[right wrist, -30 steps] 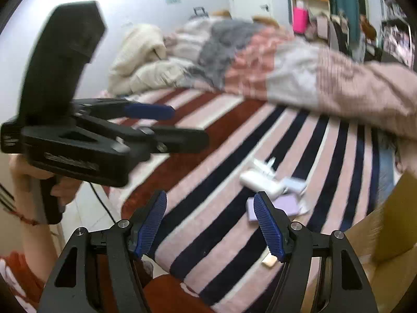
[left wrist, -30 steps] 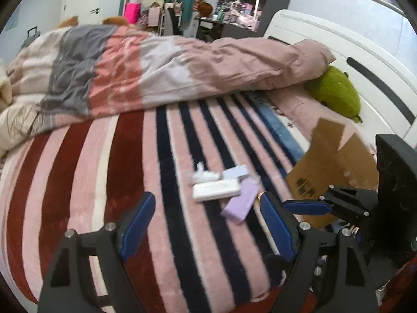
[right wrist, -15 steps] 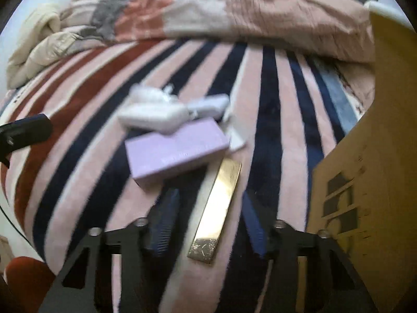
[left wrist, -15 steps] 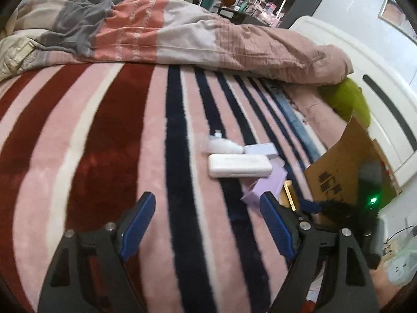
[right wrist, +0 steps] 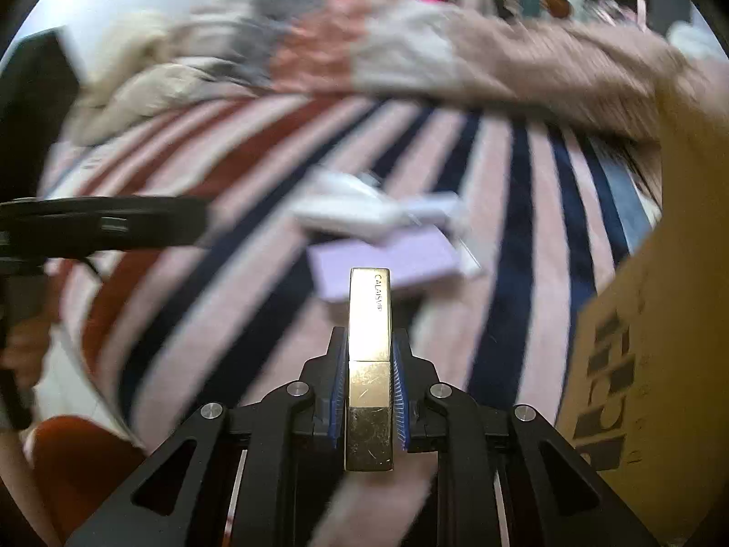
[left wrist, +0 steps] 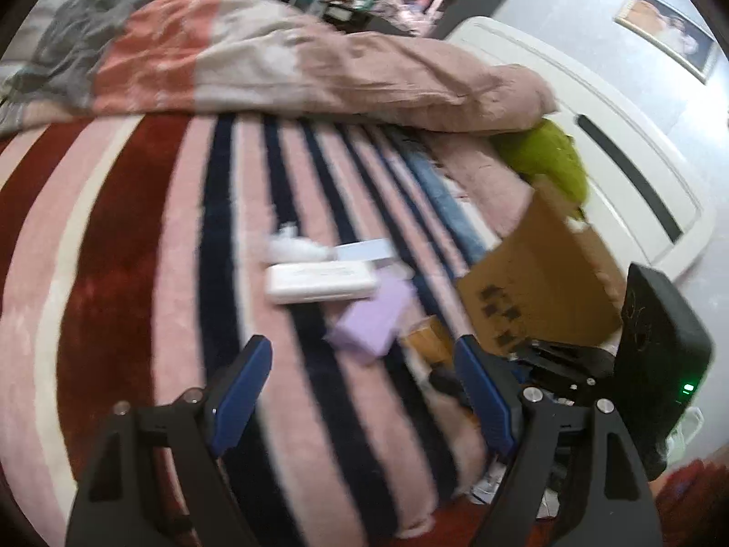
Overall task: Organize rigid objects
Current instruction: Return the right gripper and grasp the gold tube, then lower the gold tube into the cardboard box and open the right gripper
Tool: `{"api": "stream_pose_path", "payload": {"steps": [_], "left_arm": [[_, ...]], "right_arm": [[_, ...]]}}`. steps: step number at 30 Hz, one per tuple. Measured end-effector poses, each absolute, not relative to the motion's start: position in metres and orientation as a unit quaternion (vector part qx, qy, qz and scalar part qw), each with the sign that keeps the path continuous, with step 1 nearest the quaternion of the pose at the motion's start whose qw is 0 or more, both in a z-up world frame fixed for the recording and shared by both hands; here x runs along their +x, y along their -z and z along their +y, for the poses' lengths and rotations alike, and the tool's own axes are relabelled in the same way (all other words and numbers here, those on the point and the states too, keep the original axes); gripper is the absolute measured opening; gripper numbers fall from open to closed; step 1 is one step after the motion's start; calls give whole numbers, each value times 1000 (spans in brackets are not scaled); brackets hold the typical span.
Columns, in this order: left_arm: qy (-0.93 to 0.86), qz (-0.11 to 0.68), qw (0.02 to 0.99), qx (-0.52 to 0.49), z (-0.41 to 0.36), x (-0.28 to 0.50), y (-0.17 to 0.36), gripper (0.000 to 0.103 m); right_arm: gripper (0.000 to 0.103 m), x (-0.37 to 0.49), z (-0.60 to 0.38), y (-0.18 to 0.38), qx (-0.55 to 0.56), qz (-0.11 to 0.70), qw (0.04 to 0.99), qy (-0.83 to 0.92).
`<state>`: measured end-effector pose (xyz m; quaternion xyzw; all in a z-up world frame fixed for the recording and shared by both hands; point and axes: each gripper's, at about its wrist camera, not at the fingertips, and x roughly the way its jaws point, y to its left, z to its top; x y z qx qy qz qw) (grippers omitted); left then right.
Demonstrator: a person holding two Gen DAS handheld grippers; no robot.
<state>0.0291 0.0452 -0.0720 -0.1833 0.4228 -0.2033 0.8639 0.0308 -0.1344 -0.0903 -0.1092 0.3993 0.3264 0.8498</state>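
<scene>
Soft, even indoor light fell on both fisheye views. Motion blur smeared the striped blanket (right wrist: 255,209); only the gold bar (right wrist: 369,364) above it stayed sharp, faintly glinting.

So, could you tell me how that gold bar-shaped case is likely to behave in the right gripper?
The gold case looks rigid, so it probably won't flex. Its glossy faces may slip between the right gripper pads. Flat sides suggest it won't roll.

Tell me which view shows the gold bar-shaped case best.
The right wrist view: the gold case sits centred and sharp, clamped between the right tongs, with lettering readable on its upper end. The left wrist view catches only a blurred gold end beside the purple box.
</scene>
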Motion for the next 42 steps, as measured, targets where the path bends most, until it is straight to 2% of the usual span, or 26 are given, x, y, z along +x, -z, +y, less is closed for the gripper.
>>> {"api": "stream_pose_path", "payload": {"steps": [2, 4, 6, 7, 10, 17, 22, 31, 38, 39, 42], "left_arm": [[224, 408, 866, -184, 36, 24, 52, 77], [245, 397, 864, -187, 29, 20, 35, 57], [255, 394, 863, -190, 25, 20, 21, 45], [258, 390, 864, -186, 20, 19, 12, 39], [260, 380, 871, -171, 6, 21, -12, 30], [281, 385, 871, -122, -53, 52, -54, 29], [304, 407, 858, -80, -109, 84, -63, 29], [333, 497, 801, -25, -194, 128, -19, 23], [342, 513, 788, -14, -212, 132, -9, 23], [339, 512, 789, -15, -212, 132, -9, 26], [324, 506, 800, -9, -205, 129, -16, 49]], "right_arm": [[13, 21, -131, 71, -95, 386, 838, -373], [13, 13, -130, 52, -82, 373, 822, -422], [13, 4, -132, 33, -90, 347, 823, -440], [13, 1, -134, 25, -87, 339, 824, -446], [13, 1, -152, 1, -72, 308, 831, -457], [13, 16, -200, -29, -45, 265, 855, -443], [13, 36, -249, -38, -23, 268, 871, -412], [13, 82, -314, -1, 34, 378, 857, -349], [13, 82, -324, 13, 21, 405, 849, -338], [14, 81, -327, 13, 22, 407, 848, -339], [16, 80, -327, 13, 7, 411, 852, -325]]}}
